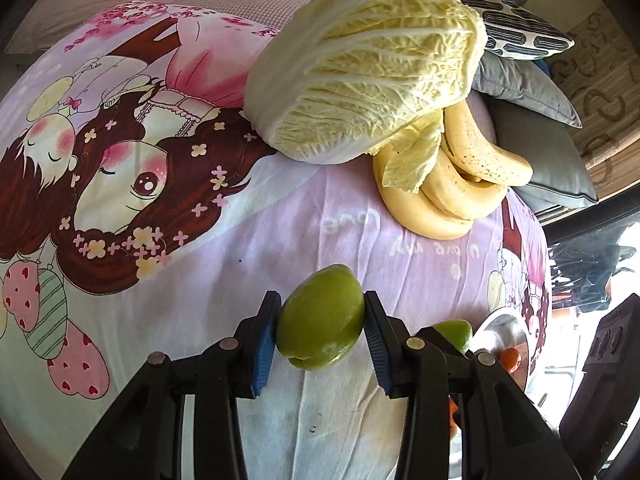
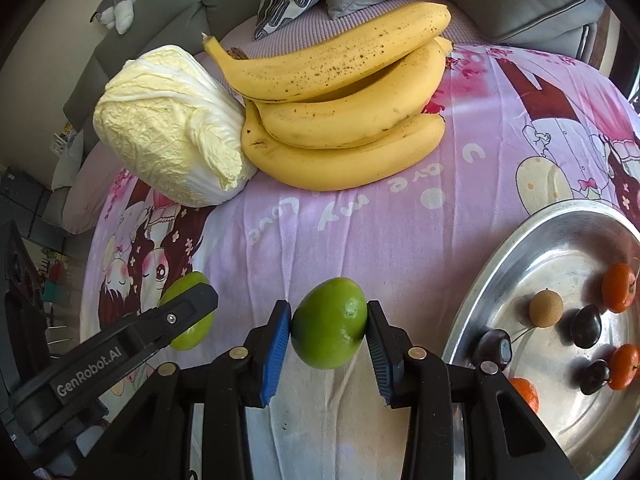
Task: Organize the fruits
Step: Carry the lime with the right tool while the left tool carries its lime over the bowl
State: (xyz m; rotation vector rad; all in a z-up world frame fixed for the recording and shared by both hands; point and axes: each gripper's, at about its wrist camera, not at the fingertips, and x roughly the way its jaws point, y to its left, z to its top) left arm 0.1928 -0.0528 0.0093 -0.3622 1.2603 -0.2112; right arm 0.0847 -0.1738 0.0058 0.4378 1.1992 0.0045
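Note:
My left gripper is shut on a green fruit, held above the printed cloth. My right gripper is shut on a second green fruit. In the right wrist view the left gripper's finger crosses the lower left with its green fruit behind it. The right gripper's green fruit also shows in the left wrist view. A steel tray at the right holds small oranges, dark cherries and a round brown fruit. A bunch of bananas lies at the back.
A napa cabbage lies against the bananas on the pink cartoon-print cloth. Grey and patterned cushions and a sofa back stand behind. The tray's edge shows at the lower right of the left wrist view.

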